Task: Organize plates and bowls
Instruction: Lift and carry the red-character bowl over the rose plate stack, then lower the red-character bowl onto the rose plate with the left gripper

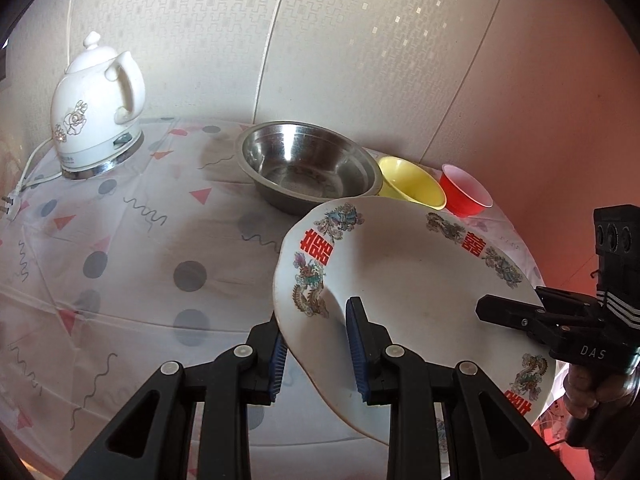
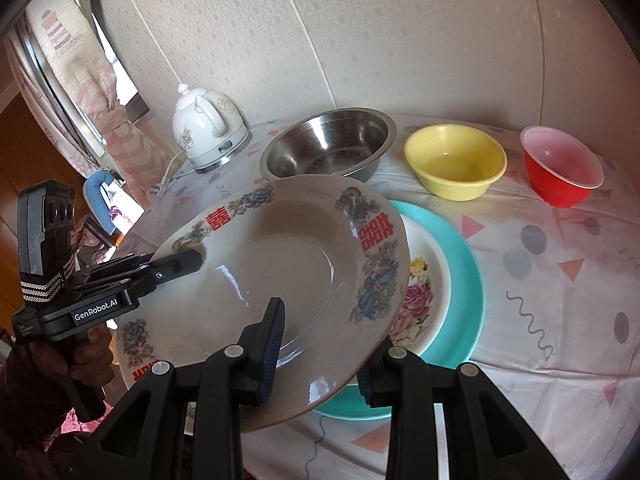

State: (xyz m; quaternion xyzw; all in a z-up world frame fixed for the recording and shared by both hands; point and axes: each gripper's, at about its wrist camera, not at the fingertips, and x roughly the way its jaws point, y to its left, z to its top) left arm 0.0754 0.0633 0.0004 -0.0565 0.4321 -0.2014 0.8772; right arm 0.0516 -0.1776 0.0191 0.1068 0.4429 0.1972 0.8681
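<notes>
A white plate with red characters and dragon patterns [image 1: 408,276] [image 2: 280,264] is held tilted above the table by both grippers. My left gripper [image 1: 316,356] is shut on its near rim; it also shows in the right wrist view [image 2: 188,262]. My right gripper [image 2: 316,364] is shut on the opposite rim; it also shows in the left wrist view [image 1: 492,312]. Below the plate lie a floral plate [image 2: 420,300] stacked on a teal plate [image 2: 460,300]. A steel bowl [image 1: 308,164] [image 2: 328,148], a yellow bowl [image 1: 412,184] [image 2: 456,160] and a red bowl [image 1: 464,190] [image 2: 560,164] stand behind.
A white ceramic kettle [image 1: 96,108] [image 2: 208,128] with its cord and plug [image 1: 10,206] stands at the back left on the patterned tablecloth [image 1: 140,240]. The wall is close behind the bowls. The table edge drops off at the left in the right wrist view.
</notes>
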